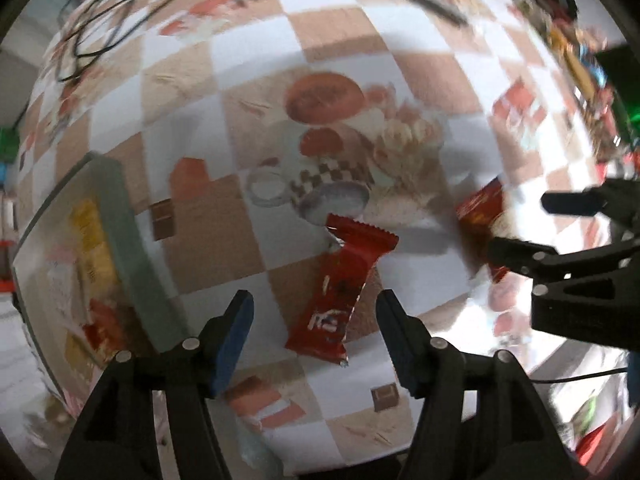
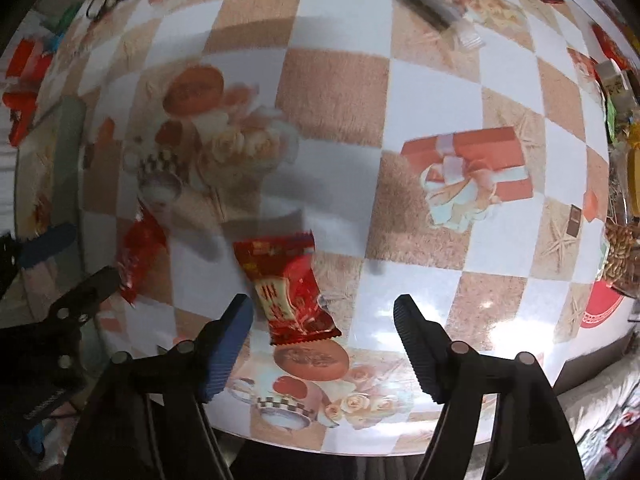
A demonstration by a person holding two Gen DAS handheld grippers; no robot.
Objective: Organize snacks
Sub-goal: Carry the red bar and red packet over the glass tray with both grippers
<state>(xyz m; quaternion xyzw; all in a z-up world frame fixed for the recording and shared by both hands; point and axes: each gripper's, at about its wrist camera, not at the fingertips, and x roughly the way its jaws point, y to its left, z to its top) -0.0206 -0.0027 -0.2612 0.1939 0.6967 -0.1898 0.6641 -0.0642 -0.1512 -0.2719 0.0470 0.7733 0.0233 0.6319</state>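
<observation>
1. Both tongs point down at the worktop (image 1: 340, 32) with their jaws spread wide and nothing gripped in either.
2. Left tongs (image 1: 316, 316) stand over a long red wafer bar (image 1: 340, 292) lying flat on the checked cloth; the bar sits in the gap between the blue pads, touching neither.
3. Right tongs (image 2: 324, 320) hang above a red candy packet (image 2: 288, 284) with a cream label, which lies flat nearer the left-hand finger (image 2: 228, 344), with clear cloth between it and the other finger.
4. From the right wrist view, the wafer bar shows again as a crinkled red wrapper to the left of the packet, just beside the tip of the left tongs.
5. From the left wrist view, the right tongs (image 1: 532, 224) come in from the right edge, the candy packet (image 1: 480, 208) blurred beneath them.
6. A pale green tray (image 1: 128, 240) sits at the left of the worktop, holding what look like yellow and red packets, though blur hides the details.
7. Dark cables (image 1: 92, 32) trail across the far left corner.
8. More snack packets (image 2: 624, 160) crowd the far right edge.
</observation>
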